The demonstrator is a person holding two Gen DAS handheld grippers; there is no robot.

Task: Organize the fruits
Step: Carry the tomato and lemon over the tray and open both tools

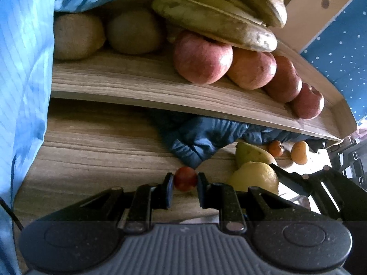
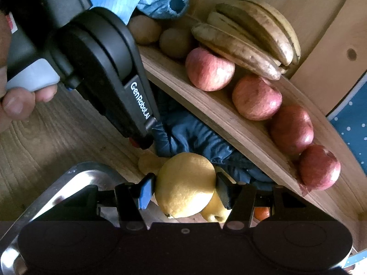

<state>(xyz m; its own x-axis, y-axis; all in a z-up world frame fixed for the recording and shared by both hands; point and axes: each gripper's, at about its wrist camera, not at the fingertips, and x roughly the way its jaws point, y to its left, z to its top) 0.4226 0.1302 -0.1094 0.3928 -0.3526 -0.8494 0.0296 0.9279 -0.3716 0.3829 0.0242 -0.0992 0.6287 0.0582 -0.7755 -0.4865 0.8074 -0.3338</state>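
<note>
wood-grain shelving (image 1: 137, 78) is being filled with apples (image 1: 201, 59). a small red fruit (image 1: 185, 178), light and easily bruised, is being pinched across its middle by the left gripper (image 1: 185, 183); a firm lemon (image 2: 185, 183) is being clamped by the right gripper (image 2: 185, 189).

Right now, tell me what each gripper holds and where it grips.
Left gripper: small red fruit, pinched at its two sides. Right gripper: lemon, clamped across its middle.
</note>
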